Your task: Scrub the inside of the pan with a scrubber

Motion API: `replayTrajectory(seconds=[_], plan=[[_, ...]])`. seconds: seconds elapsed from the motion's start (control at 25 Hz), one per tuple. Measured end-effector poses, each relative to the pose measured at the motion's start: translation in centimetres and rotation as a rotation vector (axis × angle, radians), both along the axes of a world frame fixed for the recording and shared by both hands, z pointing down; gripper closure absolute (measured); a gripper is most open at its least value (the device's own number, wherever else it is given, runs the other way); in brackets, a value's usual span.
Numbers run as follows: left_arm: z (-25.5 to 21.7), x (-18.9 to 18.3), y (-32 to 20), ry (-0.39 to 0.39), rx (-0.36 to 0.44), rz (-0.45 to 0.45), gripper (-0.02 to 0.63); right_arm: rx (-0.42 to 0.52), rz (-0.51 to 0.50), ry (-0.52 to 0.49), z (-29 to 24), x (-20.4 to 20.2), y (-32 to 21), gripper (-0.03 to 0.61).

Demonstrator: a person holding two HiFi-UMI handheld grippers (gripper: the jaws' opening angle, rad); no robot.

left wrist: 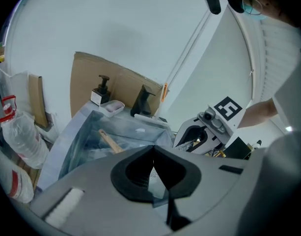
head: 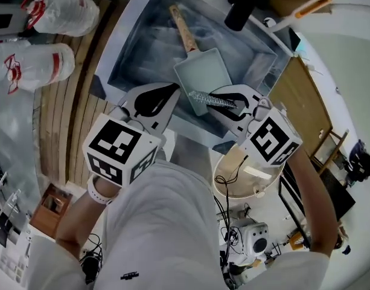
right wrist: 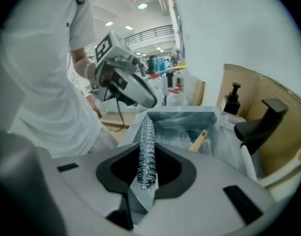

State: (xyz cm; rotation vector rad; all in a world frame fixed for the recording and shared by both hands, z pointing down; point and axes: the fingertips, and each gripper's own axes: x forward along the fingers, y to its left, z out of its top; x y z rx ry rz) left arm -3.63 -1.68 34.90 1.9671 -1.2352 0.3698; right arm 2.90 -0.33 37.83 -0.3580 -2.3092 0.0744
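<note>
A pale square pan (head: 204, 70) with a wooden handle (head: 183, 28) lies in the lined sink (head: 133, 47). My right gripper (head: 216, 101) hovers over the pan's near edge, shut on a silvery steel-wool scrubber (head: 200, 96) that sticks out past the jaws. In the right gripper view the scrubber (right wrist: 147, 151) stands up between the jaws of the right gripper (right wrist: 147, 178), with the pan handle (right wrist: 199, 140) beyond. My left gripper (head: 174, 89) is just left of the pan, jaws shut and empty. In its own view the left gripper (left wrist: 152, 157) points at the sink and pan handle (left wrist: 110, 140).
A black faucet (head: 245, 5) rises at the sink's far side, with a soap dispenser (left wrist: 100, 90) and soap dish (left wrist: 113, 107) against brown cardboard (left wrist: 121, 82). Plastic bottles (head: 58, 11) lie on the wooden counter at left. A round bowl (head: 242, 177) sits low right.
</note>
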Motion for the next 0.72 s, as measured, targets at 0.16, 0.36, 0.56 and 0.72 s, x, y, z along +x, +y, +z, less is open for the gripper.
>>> replayTrajectory(seconds=[0.16, 0.36, 0.56, 0.72], plan=[[-3.0, -0.1, 0.5, 0.000, 0.048, 0.021, 0.609, -0.094, 0.337, -0.083, -4.5, 0.0, -1.2, 0.514], [-6.4, 0.4, 1.7, -0.010, 0.094, 0.059, 0.609, -0.277, 0.775, -0.339, -10.9, 2.2, -2.6, 0.514], [-9.3, 1.0, 2.7, -0.019, 0.147, 0.103, 0.609, -0.302, 1.027, -0.597, -16.4, 5.5, -2.0, 0.514], [-10.9, 1.8, 3.4, -0.019, 0.182, 0.141, 0.609, -0.271, 1.106, -0.732, -19.5, 6.7, -0.1, 0.514]])
